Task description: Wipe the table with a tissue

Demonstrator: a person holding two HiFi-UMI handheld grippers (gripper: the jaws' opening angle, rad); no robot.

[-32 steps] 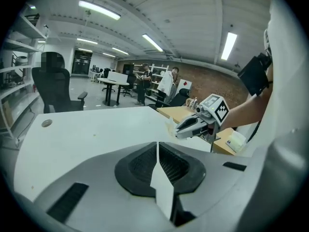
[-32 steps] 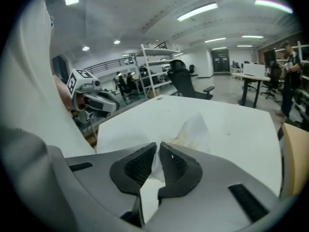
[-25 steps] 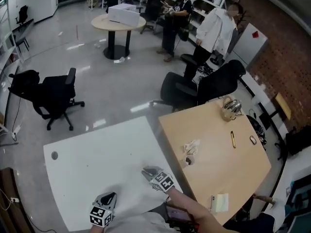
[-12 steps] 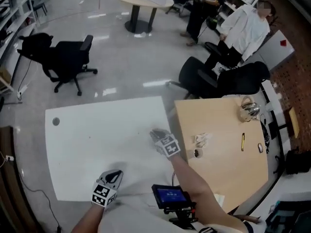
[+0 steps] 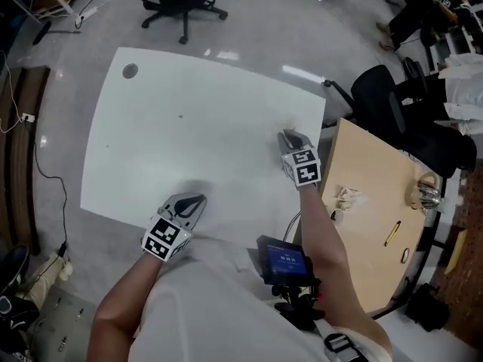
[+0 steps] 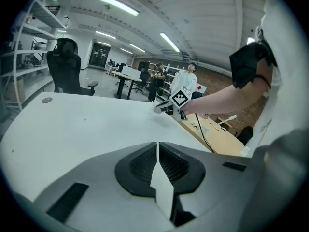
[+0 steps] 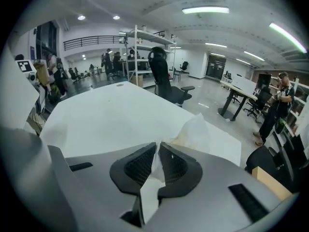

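The white table fills the middle of the head view. My right gripper is low over the table's right edge, shut on a white tissue that bulges out past the jaw tips in the right gripper view. My left gripper rests at the near edge of the table, its jaws shut with nothing between them. The left gripper view shows the right gripper ahead, across the white top.
A wooden table adjoins on the right and carries a crumpled tissue, a pen and a metal object. A black office chair stands by the far right corner. A small grey disc sits at the far left corner.
My right gripper has slid with the tissue away from me along the white table's right side. The head view has tipped further down. The left gripper has stayed at the near edge.
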